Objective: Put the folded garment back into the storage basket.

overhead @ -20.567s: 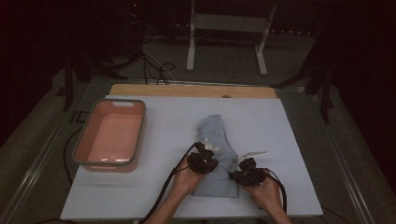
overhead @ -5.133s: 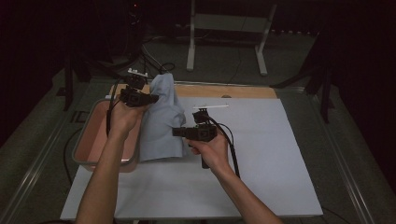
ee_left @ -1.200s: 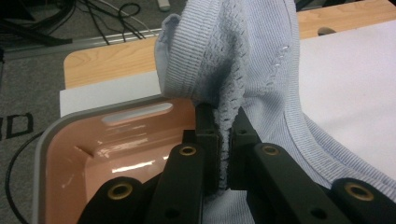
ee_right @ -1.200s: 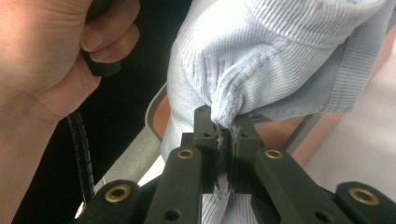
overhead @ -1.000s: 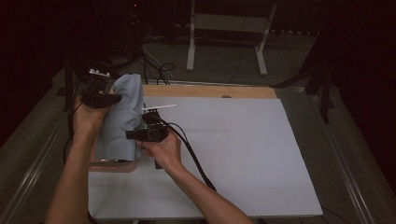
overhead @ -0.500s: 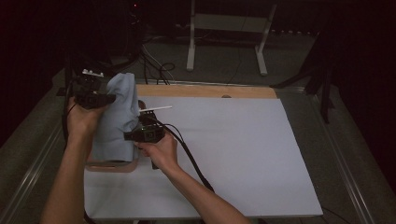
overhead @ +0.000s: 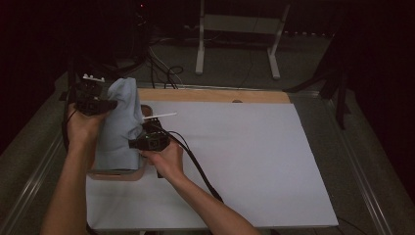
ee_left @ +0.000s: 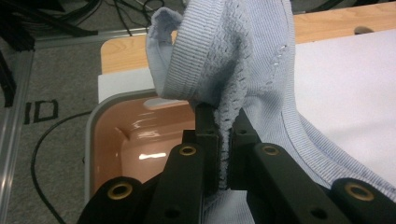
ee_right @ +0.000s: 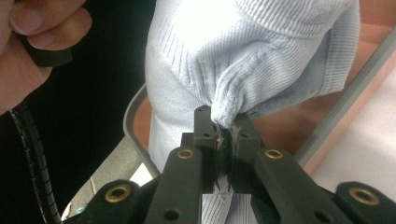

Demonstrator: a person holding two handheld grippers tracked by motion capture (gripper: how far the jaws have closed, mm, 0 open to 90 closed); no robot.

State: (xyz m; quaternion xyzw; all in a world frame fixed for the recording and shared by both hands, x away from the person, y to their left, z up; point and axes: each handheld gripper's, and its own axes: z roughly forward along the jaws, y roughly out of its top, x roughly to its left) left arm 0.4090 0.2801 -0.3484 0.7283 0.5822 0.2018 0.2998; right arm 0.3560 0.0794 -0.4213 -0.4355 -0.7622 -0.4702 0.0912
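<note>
A pale blue knit garment hangs between the two grippers over the pink tub at the left of the tabletop, its lower end reaching down into the tub. Its shape is hard to read: folds bunch together and its bottom edge is lost inside the tub. Left gripper, fingers closed on a ribbed hem with openwork stitching, holds the upper, far part; in the left gripper view the cloth rises out of frame at the top and covers the right half of the tub. Right gripper, fingers closed on a pinched fold, holds the lower, near part. In the right gripper view the tub's grey rim is partly covered, and the left hand is cut off at the upper left corner. In the high view the garment hides most of the tub, leaving the near rim and a bit of the far corner; both forearms run off the bottom edge, and the room beyond the tabletop is too dark to make out
</note>
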